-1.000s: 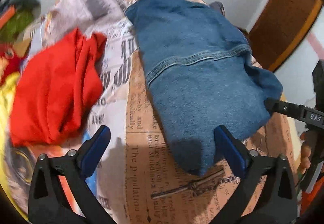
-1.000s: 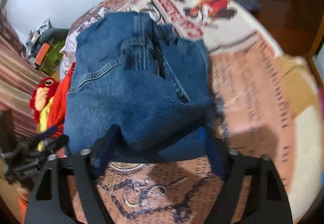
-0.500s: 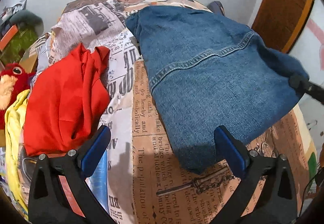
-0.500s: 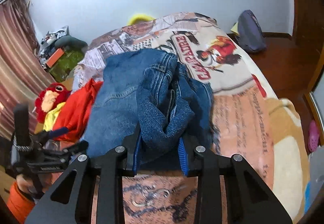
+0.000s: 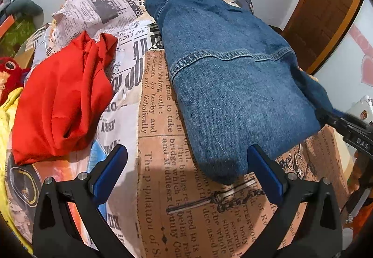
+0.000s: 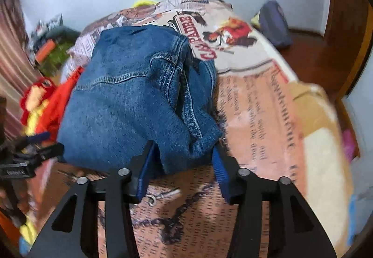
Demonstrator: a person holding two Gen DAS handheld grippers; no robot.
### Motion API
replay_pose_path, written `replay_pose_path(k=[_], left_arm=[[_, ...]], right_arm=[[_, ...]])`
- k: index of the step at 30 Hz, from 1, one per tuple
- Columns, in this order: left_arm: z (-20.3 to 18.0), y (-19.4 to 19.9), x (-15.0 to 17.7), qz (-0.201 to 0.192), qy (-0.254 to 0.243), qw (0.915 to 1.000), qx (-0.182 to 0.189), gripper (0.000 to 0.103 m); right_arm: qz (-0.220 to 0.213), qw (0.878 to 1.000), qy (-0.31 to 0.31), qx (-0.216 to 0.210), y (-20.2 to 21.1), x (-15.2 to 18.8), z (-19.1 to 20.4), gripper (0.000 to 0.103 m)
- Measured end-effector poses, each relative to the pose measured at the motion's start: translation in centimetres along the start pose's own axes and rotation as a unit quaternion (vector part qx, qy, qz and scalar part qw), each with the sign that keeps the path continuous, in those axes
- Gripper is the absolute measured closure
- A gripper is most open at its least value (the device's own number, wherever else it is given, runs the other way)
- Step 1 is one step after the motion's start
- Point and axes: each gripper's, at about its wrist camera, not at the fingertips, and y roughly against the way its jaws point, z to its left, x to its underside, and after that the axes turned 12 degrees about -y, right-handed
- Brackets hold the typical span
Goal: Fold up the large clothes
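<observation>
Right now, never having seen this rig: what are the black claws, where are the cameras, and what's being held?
There is no robot. A person holds a two-finger clamp in each hand, and each clamp carries a wide-angle camera that looks along its fingers. The black arms with blue pads at the bottom of each picture are those fingers.

The left-hand view shows the left gripper open and holding nothing. The right-hand view shows the right gripper with a thick fold of the denim garment between its pads. I can't tell if it is actually clamped.

Everything lies on a bed cover printed like newspaper. A crumpled red garment lies to the left of the denim, apart from it.
</observation>
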Motion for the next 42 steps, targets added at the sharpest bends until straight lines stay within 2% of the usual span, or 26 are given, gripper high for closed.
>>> replay_pose_path(k=[3, 5, 7, 9, 12, 14, 18, 21, 24, 26, 29, 33, 35, 37, 40, 42], left_arm=[[0.0, 0.0, -0.1, -0.002, -0.005, 1.0000, 0.000, 0.000], [0.1, -0.2, -0.1, -0.003, -0.007, 1.0000, 0.001, 0.000], [0.2, -0.4, 0.0, -0.005, -0.006, 1.0000, 0.004, 0.000], [0.3, -0.5, 0.1, -0.008, -0.004, 0.9999, 0.008, 0.000], [0.4, -0.5, 0.3, -0.007, -0.003, 0.9998, 0.015, 0.000], [0.4, -0.5, 0.2, -0.005, -0.011, 0.9998, 0.018, 0.000], [0.7, 0.1, -0.7, -0.007, -0.031, 0.9994, 0.011, 0.000], [1.7, 0.4, -2.0, -0.015, -0.022, 0.9996, 0.006, 0.000], [3.2, -0.9, -3.3, -0.006, 0.007, 0.9996, 0.026, 0.000], [4.2, -2.1, -4.0, 0.002, 0.033, 0.9970, 0.071, 0.000], [5.6, -4.4, -4.7, 0.020, 0.083, 0.9869, 0.137, 0.000], [6.6, -7.5, -5.0, 0.038, 0.133, 0.9685, 0.207, 0.000], [7.0, -8.3, -5.3, 0.038, 0.151, 0.9633, 0.219, 0.000], [7.2, -8.7, -5.8, 0.033, 0.157, 0.9622, 0.220, 0.000], [7.4, -9.4, -6.7, 0.035, 0.166, 0.9605, 0.221, 0.000], [7.2, -9.7, -7.1, 0.035, 0.165, 0.9609, 0.219, 0.000]], right_arm=[[-0.015, 0.998, 0.055, 0.018, 0.9, -0.4, 1.4, 0.045], [-0.023, 0.996, 0.082, 0.023, 1.0, -1.0, 2.5, 0.034], [-0.029, 0.995, 0.094, 0.031, 0.4, -1.6, 3.2, 0.033], [-0.012, 0.994, 0.096, 0.040, -1.0, -2.2, 3.7, 0.033], [0.030, 0.996, 0.069, 0.047, -3.7, -3.1, 3.1, 0.033], [0.037, 0.998, 0.037, 0.036, -4.0, -3.5, 1.8, 0.033], [0.072, 0.996, -0.043, -0.014, -4.1, -4.9, -1.7, 0.032], [0.097, 0.993, -0.057, -0.045, -4.2, -5.0, -2.0, 0.030], [0.115, 0.991, -0.038, -0.057, -5.2, -4.7, -1.1, 0.030], [0.116, 0.990, -0.045, -0.062, -6.1, -4.9, -0.9, 0.027], [0.125, 0.986, -0.082, -0.075, -7.6, -5.7, -1.6, 0.016], [0.161, 0.975, -0.107, -0.111, -9.3, -6.3, -2.9, 0.009], [0.179, 0.969, -0.114, -0.130, -9.7, -6.4, -3.4, 0.008], [0.195, 0.964, -0.111, -0.144, -10.2, -6.8, -3.6, 0.006], [0.189, 0.965, -0.097, -0.156, -10.3, -7.4, -3.7, 0.006], [0.181, 0.966, -0.110, -0.146, -10.8, -7.9, -4.3, 0.006]])
